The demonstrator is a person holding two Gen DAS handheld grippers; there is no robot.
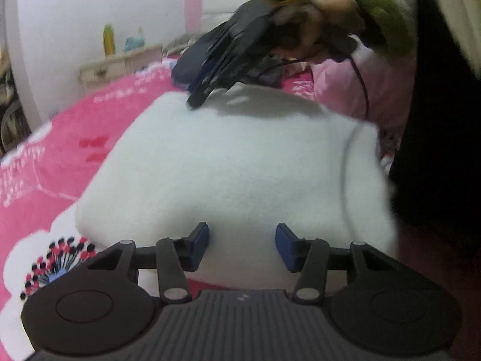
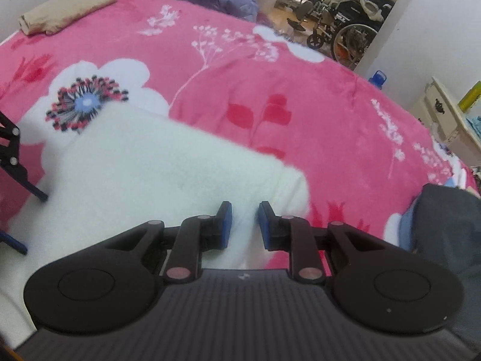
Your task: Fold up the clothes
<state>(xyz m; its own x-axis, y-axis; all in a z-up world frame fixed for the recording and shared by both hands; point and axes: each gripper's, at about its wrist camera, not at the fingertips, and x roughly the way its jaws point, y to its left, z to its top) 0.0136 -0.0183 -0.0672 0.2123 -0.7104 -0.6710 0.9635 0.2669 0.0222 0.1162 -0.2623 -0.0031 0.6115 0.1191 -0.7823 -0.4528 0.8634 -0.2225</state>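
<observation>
The scene is filled by a bed covered with a pink blanket printed with white clouds, white sprigs, red leaves and a dandelion-like flower. No brand, label or readable writing can be made out on it or on anything else in either view.

On the blanket a white fleecy garment, folded into a thick rectangular pad, is laid flat. It is seen from both wrist views, its surface smooth and its edges rounded.

At the far edge of the bed a folded tan cloth is laid, and a dark blue-grey garment is heaped near the right side. A wheelchair is seen through a doorway, and a cream nightstand stands beside the bed.

The left tongs are held wide apart over the near edge of the white garment, with nothing between the blue pads. The right tongs are parted by a narrower gap, above the garment's edge; nothing is clamped in them. In the left wrist view the right tongs are seen tilted down, their tips at or just above the garment's far edge, held by a hand in a sleeve with a green furry cuff.
</observation>
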